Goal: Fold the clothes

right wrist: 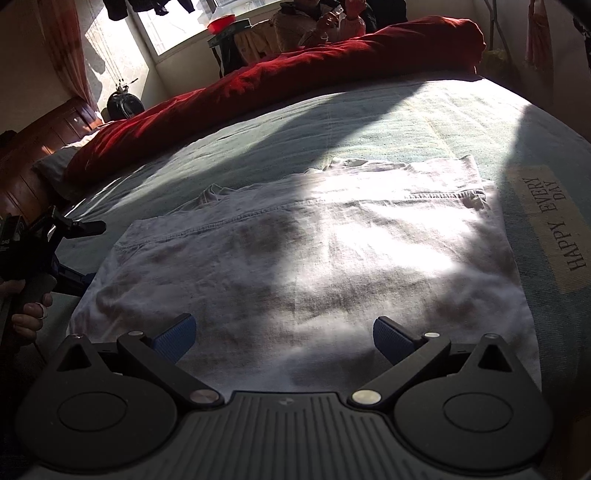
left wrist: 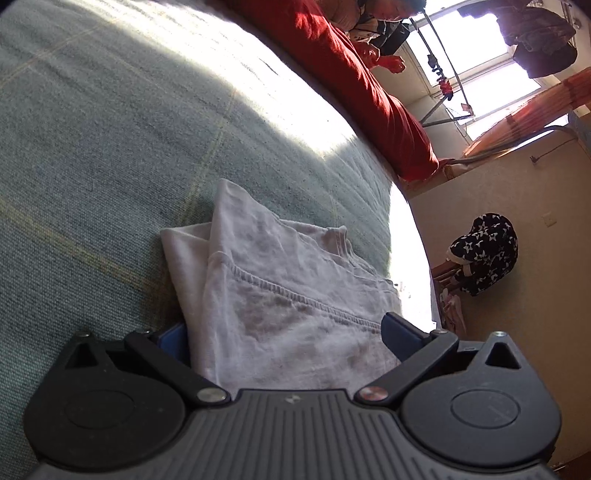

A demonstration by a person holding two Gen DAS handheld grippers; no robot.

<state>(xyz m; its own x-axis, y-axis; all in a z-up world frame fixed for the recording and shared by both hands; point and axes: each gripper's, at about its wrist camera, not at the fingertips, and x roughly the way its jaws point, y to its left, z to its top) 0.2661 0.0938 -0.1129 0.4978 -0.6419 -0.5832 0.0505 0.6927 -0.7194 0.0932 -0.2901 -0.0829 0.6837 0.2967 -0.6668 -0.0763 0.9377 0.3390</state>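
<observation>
A white, stained T-shirt [right wrist: 295, 258] lies flat, partly folded, on the green bed cover [right wrist: 369, 110]. My right gripper [right wrist: 284, 338] is open just above the shirt's near edge, its blue pads wide apart and empty. My left gripper [left wrist: 288, 339] is open with the shirt's folded edge [left wrist: 288, 295] lying between its blue pads; the left pad is partly hidden by the cloth. The left gripper also shows in the right wrist view [right wrist: 66, 236] at the shirt's left side, held by a hand.
A rolled red duvet [right wrist: 277, 85] lies along the far side of the bed. A person [right wrist: 314, 22] sits behind it by the window. A wooden headboard [right wrist: 37, 140] stands at the left. A label on the cover reads "HAPPY EVERY DAY" [right wrist: 554, 225].
</observation>
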